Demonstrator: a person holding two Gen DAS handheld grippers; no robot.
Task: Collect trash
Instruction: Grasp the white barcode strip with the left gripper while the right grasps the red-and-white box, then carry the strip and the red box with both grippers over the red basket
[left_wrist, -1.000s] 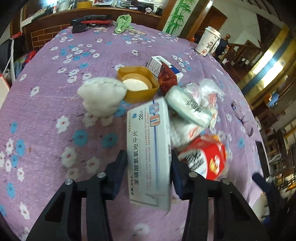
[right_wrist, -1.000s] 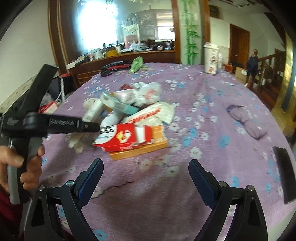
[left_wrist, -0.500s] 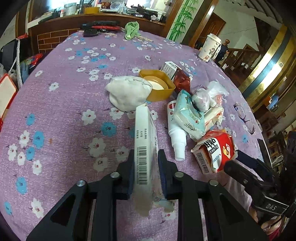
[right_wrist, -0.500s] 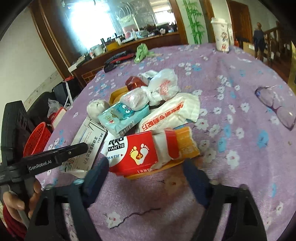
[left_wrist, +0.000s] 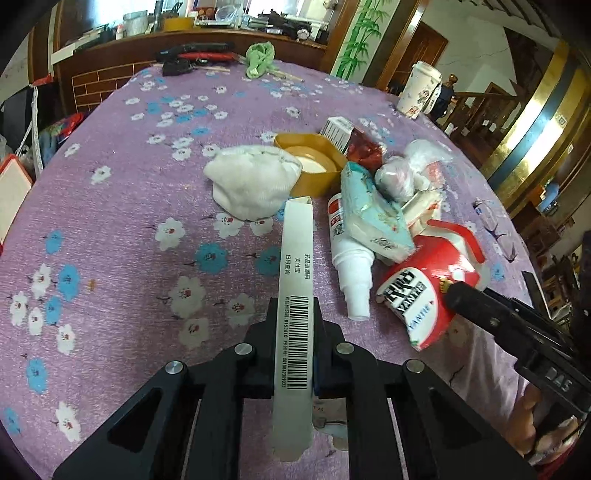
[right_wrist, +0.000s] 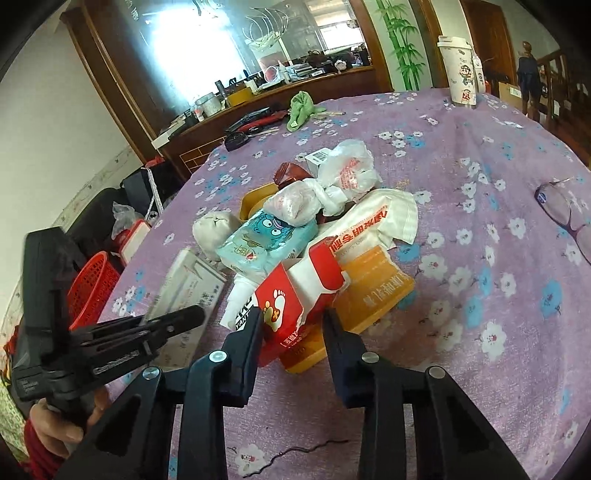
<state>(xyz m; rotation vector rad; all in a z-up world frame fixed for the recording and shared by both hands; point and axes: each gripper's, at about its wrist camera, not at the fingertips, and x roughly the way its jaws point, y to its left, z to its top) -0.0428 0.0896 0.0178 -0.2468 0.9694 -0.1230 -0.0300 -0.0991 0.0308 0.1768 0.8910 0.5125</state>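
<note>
The left gripper (left_wrist: 295, 332) is clamped on a thin white medicine box (left_wrist: 295, 295), held on edge with the barcode side up, its jaws still squeezing in on it. The box pokes out over the purple flowered tablecloth (left_wrist: 129, 221), toward a white cloth wad (left_wrist: 251, 181) and a yellow lid (left_wrist: 314, 162).

The right gripper (right_wrist: 293, 332) has its jaws closing around the red carton (right_wrist: 291, 302) at the near end of the trash pile, with the carton sitting right between them; the left finger (right_wrist: 247, 332) looks like it's touching, the other side is hard to tell.

The rest of the pile sits mid-table: a blue wipes pack (right_wrist: 266, 240), a white spray bottle (left_wrist: 351, 266), an orange packet (right_wrist: 373, 291) and knotted plastic bags (right_wrist: 347, 173). A paper cup (right_wrist: 460, 70) stands at the far edge and glasses (right_wrist: 561, 210) lie toward the right edge.
</note>
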